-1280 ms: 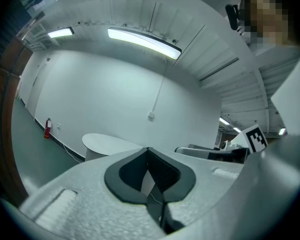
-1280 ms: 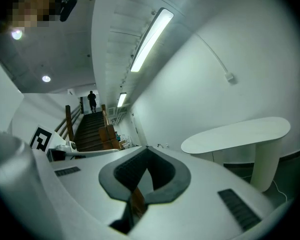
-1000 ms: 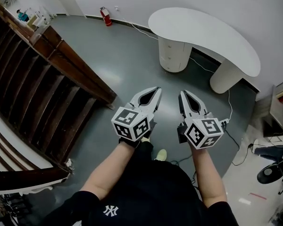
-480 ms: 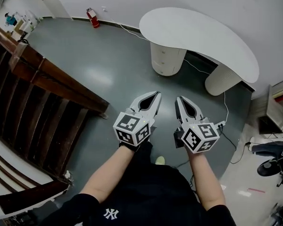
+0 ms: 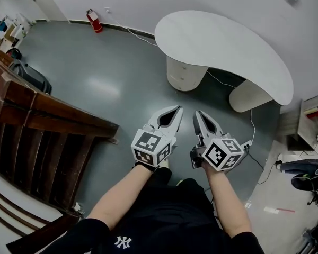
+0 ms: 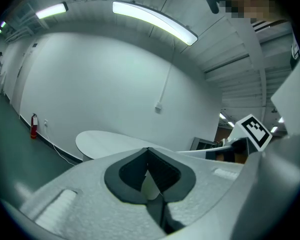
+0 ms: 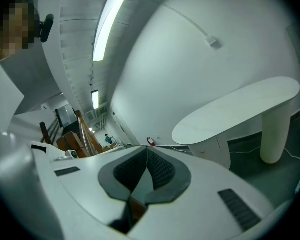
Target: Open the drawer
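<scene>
While both pairs of jaws sit pressed together with nothing between them, your left gripper (image 5: 176,110) and right gripper (image 5: 197,114) ride side by side in front of you, aimed toward the white desk (image 5: 222,38). Over the last second the wooden stair railing (image 5: 53,118) has slid off toward the left of the head view and the desk has swung more squarely ahead, so you have been walking toward it with the jaws unchanged. The drawer to open sits, by my judgement, in the rounded drawer pedestal (image 5: 184,75) under the desk's left end; its fronts are too small to make out, and it is well apart from both grippers. You are only approaching: nothing is touched, and a pair of jaws must part before it can take a handle. Only the white "NY" emblem (image 5: 124,241) on your black shirt (image 5: 164,216) is readable; the red fire extinguisher (image 5: 91,20) shows no legible label.
</scene>
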A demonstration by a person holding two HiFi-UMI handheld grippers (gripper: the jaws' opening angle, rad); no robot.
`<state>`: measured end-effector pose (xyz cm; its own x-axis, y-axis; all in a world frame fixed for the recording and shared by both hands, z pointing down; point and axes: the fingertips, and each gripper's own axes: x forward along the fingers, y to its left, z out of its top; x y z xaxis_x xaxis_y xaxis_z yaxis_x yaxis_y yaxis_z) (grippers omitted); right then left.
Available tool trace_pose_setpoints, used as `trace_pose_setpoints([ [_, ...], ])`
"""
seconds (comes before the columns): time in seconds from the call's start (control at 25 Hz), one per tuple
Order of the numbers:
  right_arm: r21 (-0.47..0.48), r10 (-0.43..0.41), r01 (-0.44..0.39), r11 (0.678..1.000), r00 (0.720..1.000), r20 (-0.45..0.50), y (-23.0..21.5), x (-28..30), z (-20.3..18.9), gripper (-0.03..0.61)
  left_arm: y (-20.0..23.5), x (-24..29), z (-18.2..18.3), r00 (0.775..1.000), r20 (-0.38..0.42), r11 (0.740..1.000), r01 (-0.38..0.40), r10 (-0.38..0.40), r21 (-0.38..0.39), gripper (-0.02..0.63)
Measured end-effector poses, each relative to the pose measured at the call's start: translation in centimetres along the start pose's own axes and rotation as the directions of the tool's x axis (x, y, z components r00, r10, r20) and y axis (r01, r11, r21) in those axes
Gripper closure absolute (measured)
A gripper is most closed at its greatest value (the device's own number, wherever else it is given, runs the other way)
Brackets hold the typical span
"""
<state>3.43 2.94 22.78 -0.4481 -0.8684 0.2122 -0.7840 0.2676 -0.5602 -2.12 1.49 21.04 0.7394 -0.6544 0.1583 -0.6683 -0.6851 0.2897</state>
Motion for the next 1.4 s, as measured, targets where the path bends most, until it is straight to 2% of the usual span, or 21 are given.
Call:
trace_pose_setpoints([
  [0.36,0.036,0.007,-0.006,0.999,1.0,-0.02,-3.5,6.3,1.7,0.561,4.2,5.7,-0.2,0.999,-0.032,1.0,0.006,-0.007,-0.017,0.604],
  [0.76,0.159,0.06,-0.051,0.986,0.997,-0.053,-14.2,16.0,2.9,0.558,10.1,15.6,-1.4,0.997,-0.001,0.997,-0.074,0.074,-0.01,0.604],
  [1.0,0.211,0.091,-0.065,0.975,0.989,-0.114,-23.0,23.2,-1.7,0.535,15.1,23.0,-6.8,0.994,-0.015,0.994,-0.106,0.105,-0.011,0.604],
  [1.4,0.296,0.012,0.015,0.955,0.996,-0.092,-33.4,31.3,-12.7,0.526,23.6,28.9,-20.3,0.995,-0.035,0.995,-0.097,0.096,-0.035,0.604],
])
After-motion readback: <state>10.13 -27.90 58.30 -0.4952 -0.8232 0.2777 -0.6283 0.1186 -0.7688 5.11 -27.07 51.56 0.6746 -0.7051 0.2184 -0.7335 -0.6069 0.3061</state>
